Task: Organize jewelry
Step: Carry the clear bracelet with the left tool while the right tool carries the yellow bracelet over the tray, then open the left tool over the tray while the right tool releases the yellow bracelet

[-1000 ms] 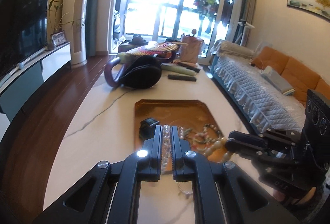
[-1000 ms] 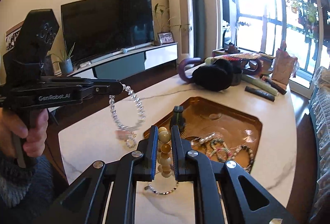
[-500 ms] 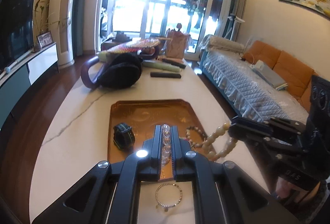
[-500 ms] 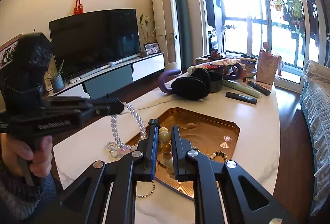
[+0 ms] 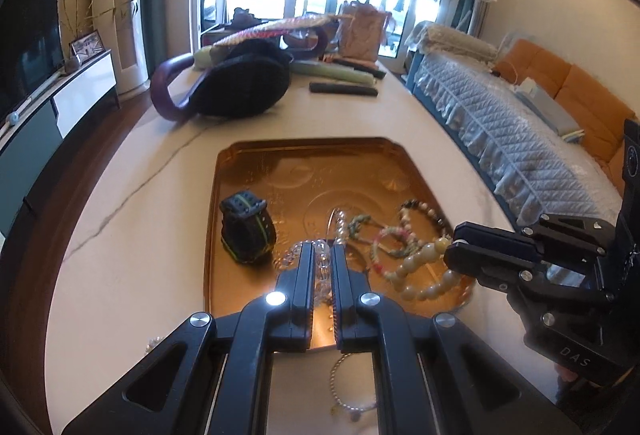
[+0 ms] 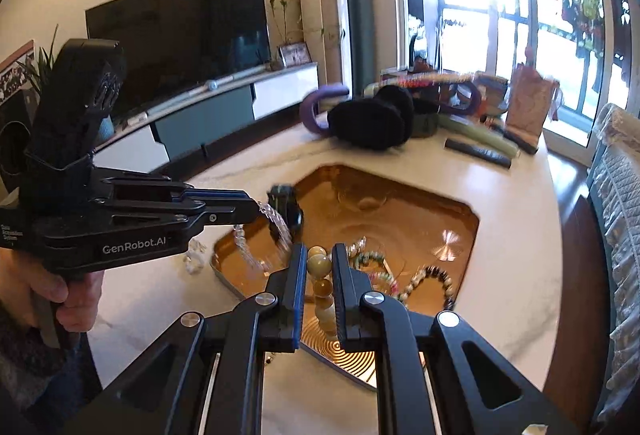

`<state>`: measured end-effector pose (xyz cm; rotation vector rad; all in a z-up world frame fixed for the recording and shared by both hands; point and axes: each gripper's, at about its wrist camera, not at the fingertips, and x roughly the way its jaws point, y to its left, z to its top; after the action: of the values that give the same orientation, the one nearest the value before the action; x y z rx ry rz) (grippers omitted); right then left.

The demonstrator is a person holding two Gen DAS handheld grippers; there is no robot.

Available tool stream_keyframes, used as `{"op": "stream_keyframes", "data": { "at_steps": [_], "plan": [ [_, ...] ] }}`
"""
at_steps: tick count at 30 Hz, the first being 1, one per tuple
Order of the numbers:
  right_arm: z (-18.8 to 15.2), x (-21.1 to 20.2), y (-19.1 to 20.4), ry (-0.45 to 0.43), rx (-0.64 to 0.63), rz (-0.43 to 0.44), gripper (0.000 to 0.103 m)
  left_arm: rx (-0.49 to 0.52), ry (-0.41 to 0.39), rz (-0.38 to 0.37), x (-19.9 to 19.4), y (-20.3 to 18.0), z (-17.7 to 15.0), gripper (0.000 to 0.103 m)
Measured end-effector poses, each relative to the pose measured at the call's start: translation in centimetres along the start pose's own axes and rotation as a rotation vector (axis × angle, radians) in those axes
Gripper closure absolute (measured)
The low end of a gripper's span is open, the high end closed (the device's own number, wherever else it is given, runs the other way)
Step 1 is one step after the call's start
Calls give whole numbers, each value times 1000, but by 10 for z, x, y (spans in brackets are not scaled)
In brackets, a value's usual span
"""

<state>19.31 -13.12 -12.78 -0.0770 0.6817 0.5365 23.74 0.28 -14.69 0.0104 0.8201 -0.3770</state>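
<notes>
My left gripper point(image 5: 321, 253) is shut on a clear crystal bead bracelet point(image 5: 320, 267) and holds it over the near end of the gold tray point(image 5: 224, 171). It shows from the side in the right wrist view point(image 6: 256, 211), the bracelet point(image 6: 276, 231) hanging into the tray point(image 6: 468, 219). My right gripper point(image 6: 319, 255) is shut on a cream bead bracelet point(image 6: 320, 267), held above the tray; it also shows in the left wrist view point(image 5: 450, 249) with the cream beads point(image 5: 420, 275) hanging. A dark watch point(image 5: 246, 231) and several bracelets point(image 5: 392, 235) lie in the tray.
A thin chain bracelet point(image 5: 352, 383) lies on the white marble table point(image 5: 120, 255) in front of the tray. Black earmuffs point(image 5: 240, 83), a remote point(image 5: 343, 89), a fan and a bag stand at the far end. A sofa point(image 5: 520, 139) runs along the right.
Both grippers have moved forward and down over the tray with their bracelets. The crystal and cream bracelets now hang into the tray's near end.
</notes>
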Motion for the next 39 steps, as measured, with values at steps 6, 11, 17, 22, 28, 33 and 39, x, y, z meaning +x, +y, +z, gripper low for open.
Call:
{"op": "stream_keyframes", "data": {
  "at_steps": [6,11,17,22,28,33,39],
  "plan": [
    [-8,12,0,45,-18,-16,91,-8,63,5,20,8,-10,95],
    [-18,29,-11,128,36,-48,91,-6,91,25,27,10,-15,95],
    [-31,39,-28,195,107,-85,91,-49,147,89,39,24,-27,95],
    [-37,38,-37,212,157,-79,91,-71,178,120,41,37,-38,95],
    [-40,37,-42,198,203,-97,87,-47,187,137,40,36,-44,81],
    [-38,31,-46,158,217,-137,49,-25,84,133,16,25,-40,13],
    [-30,7,-40,60,233,-114,48,-80,6,130,-17,44,-40,13]
  ]
}}
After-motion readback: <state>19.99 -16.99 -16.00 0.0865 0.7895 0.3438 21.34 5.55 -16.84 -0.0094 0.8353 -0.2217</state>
